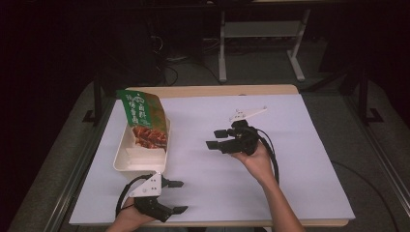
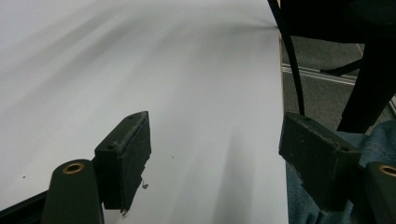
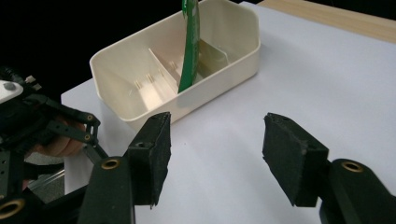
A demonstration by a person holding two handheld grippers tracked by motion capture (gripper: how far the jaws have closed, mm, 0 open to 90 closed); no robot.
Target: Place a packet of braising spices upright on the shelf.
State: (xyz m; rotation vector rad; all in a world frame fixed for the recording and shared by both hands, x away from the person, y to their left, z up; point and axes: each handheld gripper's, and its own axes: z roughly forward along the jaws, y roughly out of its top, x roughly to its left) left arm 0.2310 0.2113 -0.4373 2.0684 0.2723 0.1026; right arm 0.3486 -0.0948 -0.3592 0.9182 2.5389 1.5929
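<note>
Green printed packet [image 1: 143,117] in cream box [image 1: 126,159]

We see a table [image 1: 309,193] covered by a white sheet [image 1: 232,183], with a strip of bare wood [image 1: 217,91] showing along its far edge. 1 cream box [image 1: 140,157] with inner dividers sits directly on the sheet near the left side; a green packet [image 1: 142,116] stands tilted inside it.

The green snack packet [image 1: 144,122] standing in the cream box [image 1: 124,162] bears pale printed characters (too small to read). No other lettering is legible.
</note>
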